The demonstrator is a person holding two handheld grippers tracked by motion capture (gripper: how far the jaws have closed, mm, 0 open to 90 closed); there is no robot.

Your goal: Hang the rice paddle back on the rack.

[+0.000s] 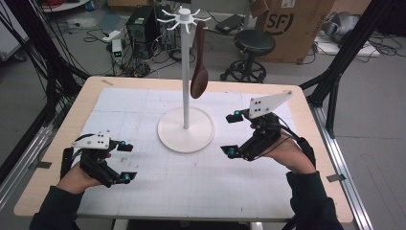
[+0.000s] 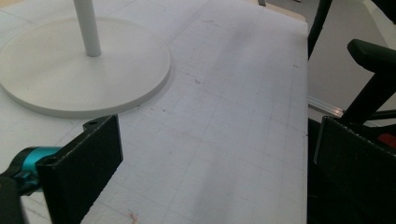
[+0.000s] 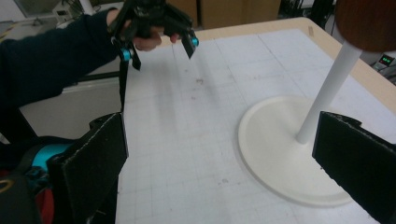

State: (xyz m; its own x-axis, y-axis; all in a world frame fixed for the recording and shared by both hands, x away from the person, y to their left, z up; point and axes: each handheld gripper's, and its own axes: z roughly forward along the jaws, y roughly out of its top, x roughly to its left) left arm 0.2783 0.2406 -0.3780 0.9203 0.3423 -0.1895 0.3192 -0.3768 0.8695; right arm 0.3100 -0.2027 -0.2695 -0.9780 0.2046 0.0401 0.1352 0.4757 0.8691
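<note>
High view: the rectangular light-wood worktop (image 1: pixel 91 88) carries a white gridded mat (image 1: pixel 191 182), flat and matte, marked with fine square lines. At the mat's centre stands the white stand with round disc base and thin upright pole (image 1: pixel 186 128), topped by a ring of short radial hooks. The dark brown wooden spoon (image 1: pixel 199 60) hangs from one hook beside the pole, clear of the mat; its long axis runs vertical, slim handle up, oval bowl pointing down. Its surface is smooth and evenly dark.

The left tool (image 1: pixel 125 162), black with teal fittings, rests low near the mat's left front, jaws wide apart and empty. The right tool (image 1: pixel 233 134), right of the base, likewise has jaws spread wide, holding nothing.
</note>
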